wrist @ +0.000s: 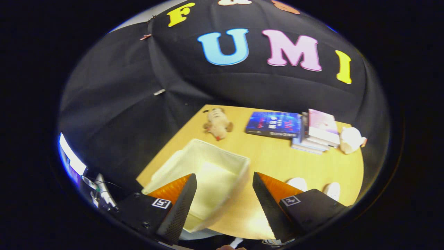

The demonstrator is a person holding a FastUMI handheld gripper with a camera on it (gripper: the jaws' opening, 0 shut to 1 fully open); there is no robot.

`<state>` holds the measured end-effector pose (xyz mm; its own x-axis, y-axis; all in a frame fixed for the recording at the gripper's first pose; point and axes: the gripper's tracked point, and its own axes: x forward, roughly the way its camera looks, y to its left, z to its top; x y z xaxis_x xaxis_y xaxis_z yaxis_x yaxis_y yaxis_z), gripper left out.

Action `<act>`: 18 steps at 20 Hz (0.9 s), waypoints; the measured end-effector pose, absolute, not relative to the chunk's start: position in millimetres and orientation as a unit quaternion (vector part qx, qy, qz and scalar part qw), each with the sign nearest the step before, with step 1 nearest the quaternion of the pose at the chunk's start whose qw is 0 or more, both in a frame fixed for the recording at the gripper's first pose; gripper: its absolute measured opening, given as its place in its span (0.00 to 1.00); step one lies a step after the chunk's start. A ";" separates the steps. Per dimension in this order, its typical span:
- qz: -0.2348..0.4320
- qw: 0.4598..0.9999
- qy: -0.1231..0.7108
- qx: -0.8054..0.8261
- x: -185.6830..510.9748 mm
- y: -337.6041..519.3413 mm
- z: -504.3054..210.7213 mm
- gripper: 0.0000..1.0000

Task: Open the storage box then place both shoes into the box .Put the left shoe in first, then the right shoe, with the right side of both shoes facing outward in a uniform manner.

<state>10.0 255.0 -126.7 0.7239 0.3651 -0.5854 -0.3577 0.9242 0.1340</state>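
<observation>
So the storage box (204,173) is a pale, see-through tub with no lid on, sitting on the wooden table (274,156) just ahead of the fingers, its near part running in behind the left one. Looks empty inside. The gripper (224,201) hangs above it with jaws spread wide, holding nothing. Two white shoes (314,187) peek out just past the right finger. Further back: a plush toy (218,124), a blue book (274,124), a stack of books (317,133), and a white lump (351,139) I can't identify.

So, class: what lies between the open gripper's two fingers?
In the gripper view, the gripper is open; between its fingers lie the storage box's near corner and bare wooden table. The shoes sit beyond the right finger.
</observation>
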 end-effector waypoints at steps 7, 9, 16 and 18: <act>0.091 0.930 0.354 -0.022 0.8 115.6 -193.4 0.99; 0.078 0.921 0.381 -0.023 -2.6 90.7 -223.1 0.99; 0.089 0.876 0.474 -0.020 -12.6 54.0 -317.1 0.99; 0.101 0.863 0.494 -0.014 -12.5 55.4 -334.6 0.98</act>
<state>-12.5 55.4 -334.6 0.4912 0.1610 -0.8561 -0.1891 0.9790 0.0756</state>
